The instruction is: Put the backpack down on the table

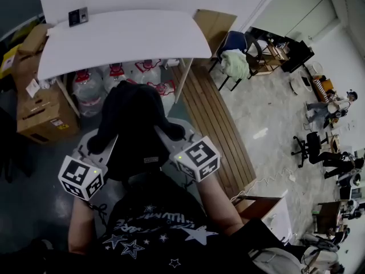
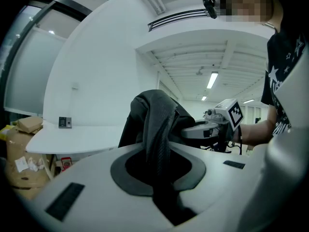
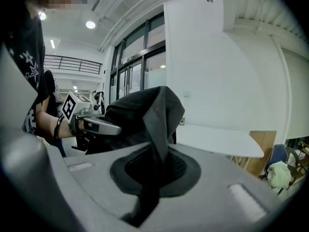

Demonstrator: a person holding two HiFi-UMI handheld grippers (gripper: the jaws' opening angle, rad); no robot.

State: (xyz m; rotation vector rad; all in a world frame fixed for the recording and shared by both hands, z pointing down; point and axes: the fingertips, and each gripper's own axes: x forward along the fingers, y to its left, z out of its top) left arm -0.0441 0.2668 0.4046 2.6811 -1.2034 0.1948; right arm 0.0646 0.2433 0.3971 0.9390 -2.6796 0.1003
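A black backpack (image 1: 132, 121) hangs in the air in front of me, held below and short of the white table (image 1: 125, 39). My left gripper (image 1: 109, 144) is shut on a strap at the pack's left side. In the left gripper view the grey-black strap (image 2: 157, 144) runs down between the jaws. My right gripper (image 1: 165, 135) is shut on a strap (image 3: 157, 139) on the pack's right side. Each gripper shows in the other's view, the right gripper (image 2: 210, 128) and the left gripper (image 3: 99, 125), both close against the bag. The pack's bottom is hidden.
A small dark device (image 1: 78, 16) lies on the table's far left corner. Water jugs (image 1: 88, 87) stand under the table, and cardboard boxes (image 1: 43, 110) sit to its left. A chair with a green cloth (image 1: 236, 61) stands to the right, with people farther off.
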